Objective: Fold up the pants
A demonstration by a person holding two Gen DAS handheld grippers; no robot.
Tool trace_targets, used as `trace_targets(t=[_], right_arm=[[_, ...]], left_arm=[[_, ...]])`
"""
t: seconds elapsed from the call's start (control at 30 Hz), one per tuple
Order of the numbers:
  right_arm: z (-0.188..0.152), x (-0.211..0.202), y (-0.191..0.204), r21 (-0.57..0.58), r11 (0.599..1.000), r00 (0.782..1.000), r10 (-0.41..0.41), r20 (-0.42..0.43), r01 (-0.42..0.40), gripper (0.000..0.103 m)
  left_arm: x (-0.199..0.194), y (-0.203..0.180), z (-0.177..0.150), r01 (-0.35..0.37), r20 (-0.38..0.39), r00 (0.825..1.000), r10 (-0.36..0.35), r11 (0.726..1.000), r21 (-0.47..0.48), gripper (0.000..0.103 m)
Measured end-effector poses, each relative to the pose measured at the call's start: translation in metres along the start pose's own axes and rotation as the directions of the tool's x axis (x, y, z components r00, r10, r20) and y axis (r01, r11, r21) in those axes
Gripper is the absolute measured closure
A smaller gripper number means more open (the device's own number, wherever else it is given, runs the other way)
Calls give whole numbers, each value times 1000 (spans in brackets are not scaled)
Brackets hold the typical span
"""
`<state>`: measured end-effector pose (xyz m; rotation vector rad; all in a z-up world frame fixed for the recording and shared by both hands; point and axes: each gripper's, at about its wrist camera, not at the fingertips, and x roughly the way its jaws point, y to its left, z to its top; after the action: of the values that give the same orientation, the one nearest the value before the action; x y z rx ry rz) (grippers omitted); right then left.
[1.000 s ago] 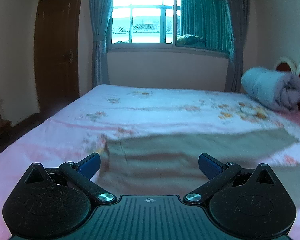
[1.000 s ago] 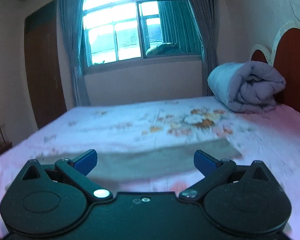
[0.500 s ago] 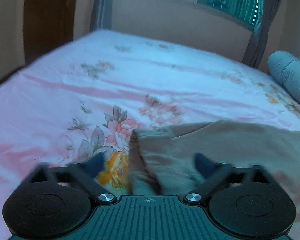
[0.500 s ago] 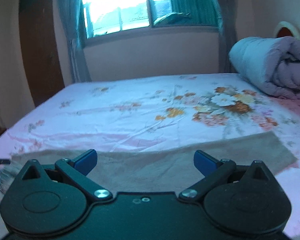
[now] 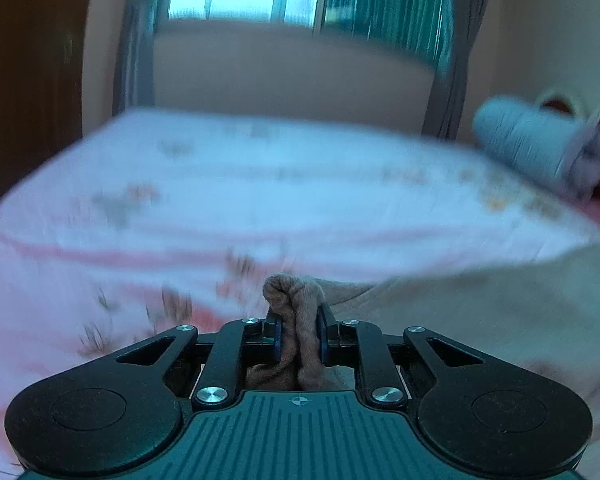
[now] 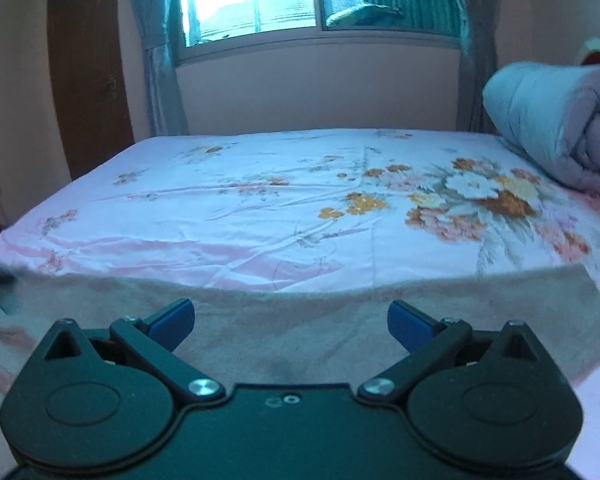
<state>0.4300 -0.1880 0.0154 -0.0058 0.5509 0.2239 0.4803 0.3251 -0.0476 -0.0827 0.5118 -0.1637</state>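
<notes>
The left tongs [image 5: 299, 336] pinch a bunched fold of the soft, fuzzy tan pants [image 5: 480, 312], which lie flat on the pink floral bed sheet [image 6: 260, 200]. The right tongs [image 6: 290, 320] gape wide over them.

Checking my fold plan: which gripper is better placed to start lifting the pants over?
Left. The left gripper is already shut on a bunched end of the pants, so it could likely lift at once. The right gripper has its jaws wide open above flat cloth, gripping nothing yet.
</notes>
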Motion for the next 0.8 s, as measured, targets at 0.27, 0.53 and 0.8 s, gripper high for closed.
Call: trace_targets(t=[0.27, 0.53, 0.8], right_arm=[[10, 64, 27, -338, 929, 988, 136, -77, -154, 28], [21, 127, 48, -551, 775, 949, 214, -232, -310, 43], [34, 157, 29, -469, 764, 870, 241, -430, -443, 103]], left_arm=[[-68, -7, 11, 48, 96, 994, -48, 999, 4, 87], [-77, -1, 6, 44, 76, 996, -47, 998, 41, 88], [-54, 1, 15, 40, 33, 999, -42, 997, 66, 88]])
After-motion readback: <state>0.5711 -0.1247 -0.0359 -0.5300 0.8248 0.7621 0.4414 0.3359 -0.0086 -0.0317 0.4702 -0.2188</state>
